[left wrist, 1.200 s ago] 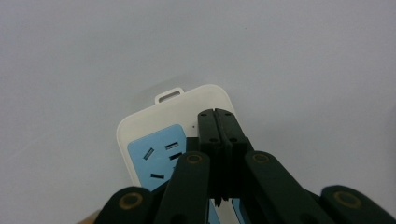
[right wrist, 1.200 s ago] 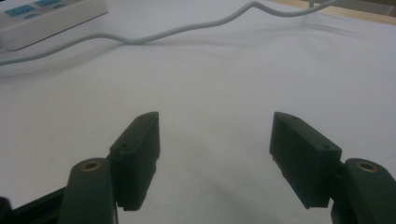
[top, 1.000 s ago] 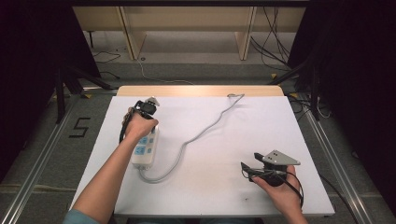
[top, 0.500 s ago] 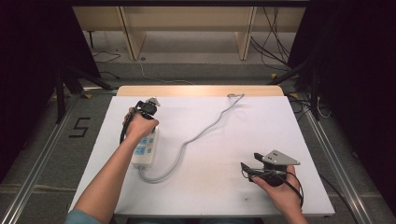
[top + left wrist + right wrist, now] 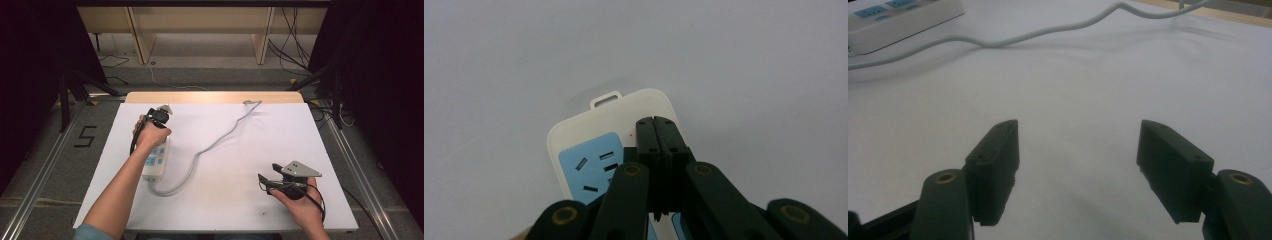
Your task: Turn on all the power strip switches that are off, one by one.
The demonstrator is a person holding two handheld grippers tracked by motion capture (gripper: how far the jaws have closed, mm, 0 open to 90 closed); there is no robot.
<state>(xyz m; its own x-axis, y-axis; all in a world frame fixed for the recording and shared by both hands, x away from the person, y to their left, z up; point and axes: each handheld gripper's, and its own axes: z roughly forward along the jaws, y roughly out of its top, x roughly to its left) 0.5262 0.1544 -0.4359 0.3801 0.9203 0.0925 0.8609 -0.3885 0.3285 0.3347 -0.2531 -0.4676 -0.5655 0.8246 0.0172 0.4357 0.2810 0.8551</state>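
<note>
No movement; floor "5" (image 5: 86,136) left of pwr strip (image 5: 156,159).

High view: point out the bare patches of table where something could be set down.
Widest free patch: the far right of the table, between the grey cable and the right edge. Another lies near the front edge, between the power strip and the right hand-held gripper. Crowded: the left side, where the shut left hand-held gripper sits over the strip.
</note>
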